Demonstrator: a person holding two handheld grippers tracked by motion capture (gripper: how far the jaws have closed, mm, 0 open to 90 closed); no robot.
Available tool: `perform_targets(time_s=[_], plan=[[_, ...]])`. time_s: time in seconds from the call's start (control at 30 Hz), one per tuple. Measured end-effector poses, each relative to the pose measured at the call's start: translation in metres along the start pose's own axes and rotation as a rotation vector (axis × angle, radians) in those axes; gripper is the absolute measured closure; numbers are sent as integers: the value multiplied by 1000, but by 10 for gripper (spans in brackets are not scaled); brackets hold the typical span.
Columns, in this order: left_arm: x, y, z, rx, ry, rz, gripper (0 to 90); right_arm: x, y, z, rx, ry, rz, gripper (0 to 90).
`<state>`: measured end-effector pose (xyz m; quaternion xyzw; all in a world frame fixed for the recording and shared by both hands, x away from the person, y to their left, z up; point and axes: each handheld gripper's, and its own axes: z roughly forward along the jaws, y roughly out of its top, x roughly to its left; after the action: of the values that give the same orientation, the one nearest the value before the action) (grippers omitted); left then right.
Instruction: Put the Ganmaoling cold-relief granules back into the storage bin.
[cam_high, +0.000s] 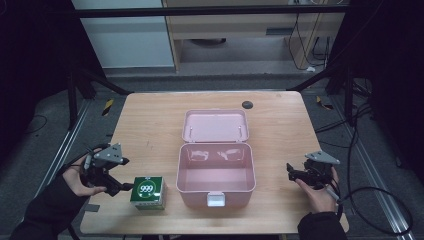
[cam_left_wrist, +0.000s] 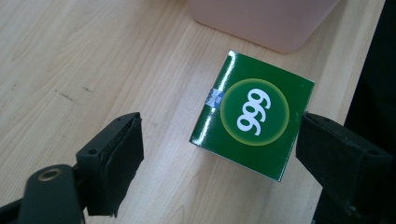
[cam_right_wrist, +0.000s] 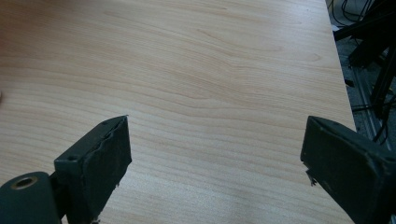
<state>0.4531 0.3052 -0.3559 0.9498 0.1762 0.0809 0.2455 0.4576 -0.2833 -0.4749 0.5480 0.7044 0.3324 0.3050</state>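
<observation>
Black jaws of my left gripper (cam_left_wrist: 219, 154) stood apart around the green box (cam_left_wrist: 254, 114), its far side cut off by one jaw. That box sat on the table (cam_high: 150, 130) beside the open pink case (cam_high: 215, 175), while my right gripper (cam_right_wrist: 215, 158) gaped over bare wood.

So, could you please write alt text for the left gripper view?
A green box marked 999 lies on a wooden table, between the open black jaws of the left claw. A pink case stands just beyond it.
</observation>
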Motion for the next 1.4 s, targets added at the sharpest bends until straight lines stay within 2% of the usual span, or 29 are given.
perform_targets(time_s=[0.17, 0.4, 0.83, 0.87, 1.17, 1.3, 1.4], plan=[[-5, 8, 7, 41, -25, 42, 129, 0, 0, 1, 8, 1, 2, 83], [-7, 14, 16, 81, -38, 71, 97, 0, 0, 1, 14, -5, -9, 80], [-13, 20, 30, 116, -72, 124, 58, 1, 0, 2, 21, 0, -9, 75], [-13, 20, 33, 123, -72, 137, 59, 1, 0, 2, 22, 0, -8, 74], [-16, 22, 45, 121, -99, 189, 76, 1, -1, 3, 33, -1, -9, 69], [-17, 22, 52, 154, -113, 218, 83, 1, -1, 4, 37, -1, -12, 66], [-17, 22, 56, 160, -115, 223, 82, 1, -1, 4, 40, -1, -11, 64]])
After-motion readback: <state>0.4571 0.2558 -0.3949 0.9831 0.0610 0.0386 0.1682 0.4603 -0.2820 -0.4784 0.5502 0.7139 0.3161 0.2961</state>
